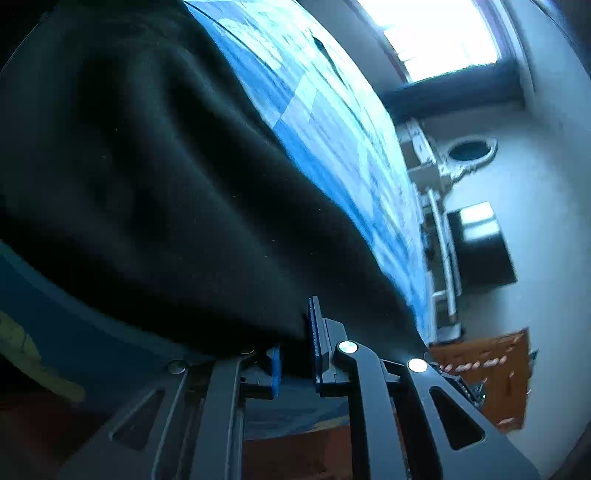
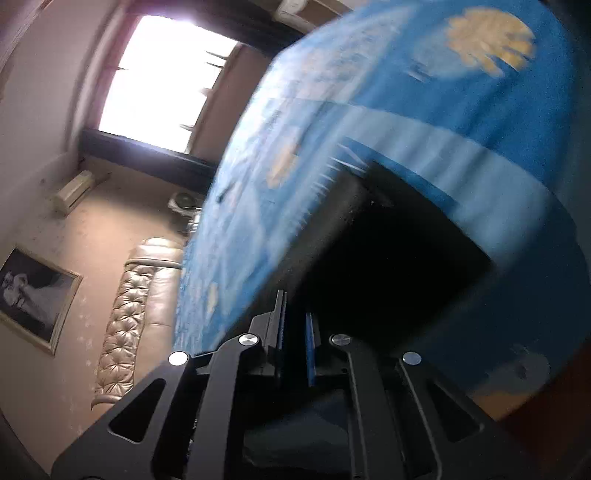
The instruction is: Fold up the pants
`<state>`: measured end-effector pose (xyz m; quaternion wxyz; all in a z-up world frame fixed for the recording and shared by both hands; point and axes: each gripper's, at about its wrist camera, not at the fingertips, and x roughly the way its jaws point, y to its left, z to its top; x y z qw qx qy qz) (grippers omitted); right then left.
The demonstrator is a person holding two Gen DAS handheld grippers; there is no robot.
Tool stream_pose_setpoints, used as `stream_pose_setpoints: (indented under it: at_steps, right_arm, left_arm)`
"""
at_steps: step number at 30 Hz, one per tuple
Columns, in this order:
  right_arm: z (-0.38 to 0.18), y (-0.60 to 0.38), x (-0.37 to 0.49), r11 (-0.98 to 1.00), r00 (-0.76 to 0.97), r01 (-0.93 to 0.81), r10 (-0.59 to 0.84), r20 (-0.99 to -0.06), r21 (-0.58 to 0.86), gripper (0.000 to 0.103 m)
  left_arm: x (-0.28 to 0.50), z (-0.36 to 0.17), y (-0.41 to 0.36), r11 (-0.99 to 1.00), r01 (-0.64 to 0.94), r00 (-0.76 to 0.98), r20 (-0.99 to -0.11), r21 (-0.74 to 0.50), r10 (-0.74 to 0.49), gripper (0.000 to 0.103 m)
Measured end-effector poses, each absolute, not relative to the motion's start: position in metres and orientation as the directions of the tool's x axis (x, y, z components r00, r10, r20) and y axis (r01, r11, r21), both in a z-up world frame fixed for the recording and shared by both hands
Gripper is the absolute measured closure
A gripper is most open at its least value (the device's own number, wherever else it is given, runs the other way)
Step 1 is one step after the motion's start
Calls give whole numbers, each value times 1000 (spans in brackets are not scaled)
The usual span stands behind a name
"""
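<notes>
Dark pants (image 1: 166, 184) lie in loose folds on a bed with a blue patterned sheet (image 1: 332, 129). In the left wrist view my left gripper (image 1: 295, 354) sits at the cloth's near edge, and its blue pads (image 1: 317, 339) pinch a fold of the dark fabric. The right wrist view is blurred. There the pants (image 2: 388, 266) stretch away as a flat dark panel over the sheet (image 2: 443, 92). My right gripper (image 2: 295, 339) is shut on their near edge, with dark cloth filling the narrow gap between the pads.
A bright window (image 1: 436, 33) and white furniture with a round mirror (image 1: 469, 151) stand past the bed, with a dark box (image 1: 480, 251) nearby. The right wrist view shows a cream tufted headboard (image 2: 136, 314), a framed picture (image 2: 33, 295) and a wall air conditioner (image 2: 74, 190).
</notes>
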<state>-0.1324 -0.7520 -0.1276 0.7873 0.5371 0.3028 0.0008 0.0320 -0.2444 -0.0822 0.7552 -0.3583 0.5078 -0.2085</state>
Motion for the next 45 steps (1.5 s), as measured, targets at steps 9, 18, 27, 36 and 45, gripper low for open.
stream_pose_setpoints:
  at_steps: [9,18,27,36,45]
  right_arm:
    - [-141,-747,-155,437,813,353,295,-502,827,96]
    - [-148,-763,-167,417,821,374,268,-505,829,96]
    - [-106,-812,-181,484,854,374,155,-497,791,43]
    - [-139,-822,-118,485,776,260,409,-479,835,28]
    - [-136,-812,-99,612,692,245,433,-578,752,80]
  left_arm:
    - [30,-92,-245,674,-42,361,-640,-738,-679,91]
    - [29,-86,-256,751,100,311,-696,-653,-647,77]
    - [-7,-50,-260,654,298,227,-614,-695,-756,51]
    - [19,-19,-186,772,290,498,-600,-565,-626,28]
    - [52,-46,-93,846,50,546,-695,-531,-468,28]
